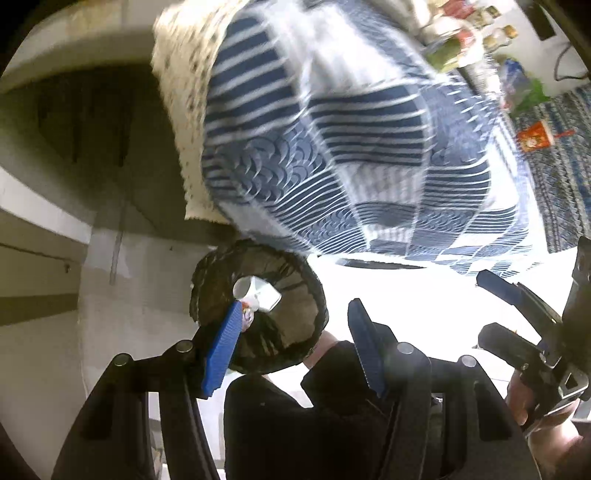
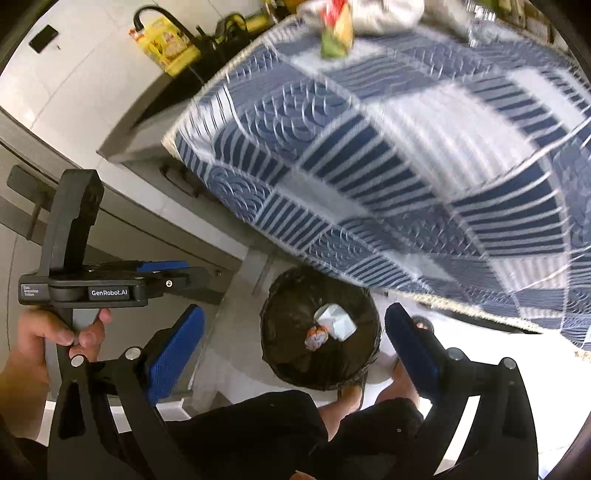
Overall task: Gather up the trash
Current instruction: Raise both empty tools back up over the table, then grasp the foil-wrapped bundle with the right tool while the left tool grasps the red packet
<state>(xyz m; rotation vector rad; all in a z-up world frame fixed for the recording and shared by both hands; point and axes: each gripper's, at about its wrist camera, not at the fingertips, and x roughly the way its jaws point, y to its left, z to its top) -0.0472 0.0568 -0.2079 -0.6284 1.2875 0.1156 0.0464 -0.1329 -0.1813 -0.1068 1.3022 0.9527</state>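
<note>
The patterned tablecloth (image 1: 332, 147) and the bottles (image 1: 495, 33) beyond it are smeared by motion blur.

black gripper frames (image 2: 295, 343), ribbed blue fingers (image 2: 173, 350), black trousers.

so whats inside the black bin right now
A white crumpled carton and a small colourful wrapper lie in the black bin; the dark liner hides anything beneath them.
</note>
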